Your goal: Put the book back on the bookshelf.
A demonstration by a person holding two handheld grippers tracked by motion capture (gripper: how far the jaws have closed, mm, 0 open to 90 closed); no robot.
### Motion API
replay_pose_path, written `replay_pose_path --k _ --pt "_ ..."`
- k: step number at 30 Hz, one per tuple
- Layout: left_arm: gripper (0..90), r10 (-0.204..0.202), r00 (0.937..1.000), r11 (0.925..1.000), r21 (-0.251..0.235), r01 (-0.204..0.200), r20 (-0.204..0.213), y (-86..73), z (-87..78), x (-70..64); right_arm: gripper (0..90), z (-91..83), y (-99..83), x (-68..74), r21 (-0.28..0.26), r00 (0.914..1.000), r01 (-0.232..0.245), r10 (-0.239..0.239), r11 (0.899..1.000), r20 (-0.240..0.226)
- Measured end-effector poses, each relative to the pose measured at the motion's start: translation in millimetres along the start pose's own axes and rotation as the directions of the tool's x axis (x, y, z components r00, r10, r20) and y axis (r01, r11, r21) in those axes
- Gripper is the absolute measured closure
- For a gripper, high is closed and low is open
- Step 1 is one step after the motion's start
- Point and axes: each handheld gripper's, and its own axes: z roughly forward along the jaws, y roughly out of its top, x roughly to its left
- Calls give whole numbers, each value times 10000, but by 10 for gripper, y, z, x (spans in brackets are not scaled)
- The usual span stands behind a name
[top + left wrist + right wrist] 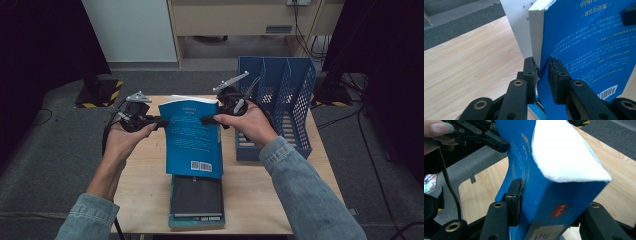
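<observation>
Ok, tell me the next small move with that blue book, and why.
Probably swing the blue book right toward the blue file rack: both the left gripper and the right gripper clamp its edges, holding it upright above the stacked books, and the rack's slots look empty.

Held book [194, 137] upright mid-table [145, 170] | stacked books [196, 201] before it | file rack [277, 100] right | grippers flanking: left [162, 121], right [206, 120]

My gripper [543, 68]: I see its black jaws pinching the cover edge.
Book [589, 47]: blue, upright, white pages showing at its left, barcode low right.
Table [471, 65]: pale wood, left of book.
</observation>
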Motion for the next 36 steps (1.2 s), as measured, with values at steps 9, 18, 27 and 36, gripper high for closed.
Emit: replay_pose_path --k 9,18,27,36 --pt "763 4 10000 10000 3 -4 -98 95 15 65 586 9 69 -44 -151 9999 5 -3 9999 137" --pt "763 -56 9997 10000 -10 56 -243 170 63 147 587 53 139 -139 -281 9997 -103 109 9996 211" --pt "763 22 9996 9999 -163 -27 -287 206 43 174 590 53 203 -151 -304 9985 229 -213 9993 512" --pt "762 200 9996 9983 -543 -209 -182 82 -83 42 592 -22 95 48 -286 9955 665 -644 9974 696"
